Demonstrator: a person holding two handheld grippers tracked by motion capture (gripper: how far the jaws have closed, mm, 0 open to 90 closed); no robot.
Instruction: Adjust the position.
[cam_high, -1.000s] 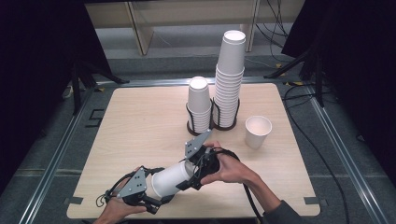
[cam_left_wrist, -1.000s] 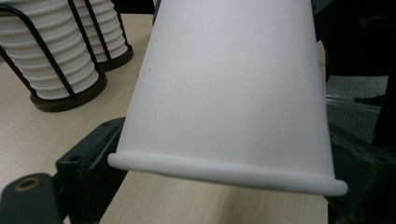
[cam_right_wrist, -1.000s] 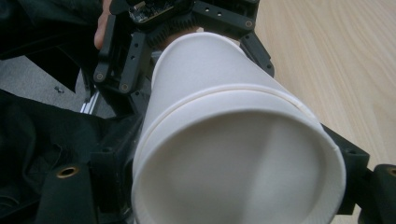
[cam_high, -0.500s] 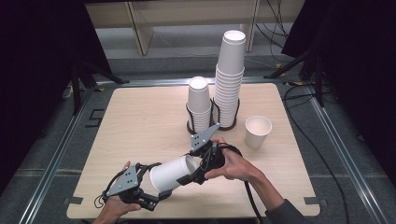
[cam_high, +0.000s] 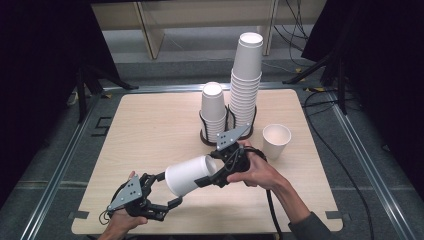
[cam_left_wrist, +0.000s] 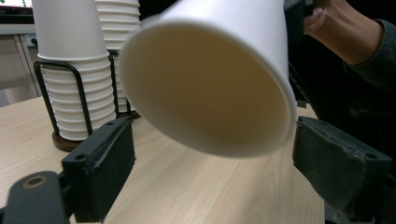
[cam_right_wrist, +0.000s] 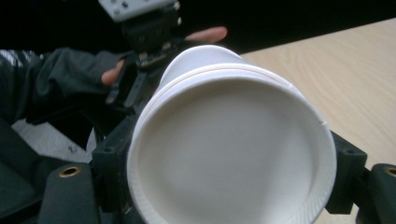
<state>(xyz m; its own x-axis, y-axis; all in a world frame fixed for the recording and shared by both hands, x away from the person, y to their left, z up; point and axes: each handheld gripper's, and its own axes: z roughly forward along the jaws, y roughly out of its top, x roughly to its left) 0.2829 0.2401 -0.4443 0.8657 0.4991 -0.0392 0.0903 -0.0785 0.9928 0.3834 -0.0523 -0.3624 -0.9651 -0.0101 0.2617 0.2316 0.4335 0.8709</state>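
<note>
A white paper cup (cam_high: 190, 175) lies on its side in the air above the table's front. My right gripper (cam_high: 212, 175) is shut on its base end; in the right gripper view the cup's bottom (cam_right_wrist: 229, 154) sits squeezed between the two black jaws of the right gripper (cam_right_wrist: 229, 177). My left gripper (cam_high: 169, 191) stands open at the front left, its jaws on either side of the cup's mouth. In the left gripper view the open mouth of the cup (cam_left_wrist: 210, 79) hangs between the spread pads of the left gripper (cam_left_wrist: 212, 161), with gaps on both sides.
A short cup stack (cam_high: 213, 112) and a tall cup stack (cam_high: 246, 85) stand in a black wire holder (cam_high: 205, 136) at the table's middle back. A single upright cup (cam_high: 276, 140) stands to their right. The wooden table (cam_high: 145, 130) is bare at left.
The right gripper has lifted the cup up and to the right. The left gripper has drawn back toward the front left, so the cup's mouth is farther out of its jaws.
</note>
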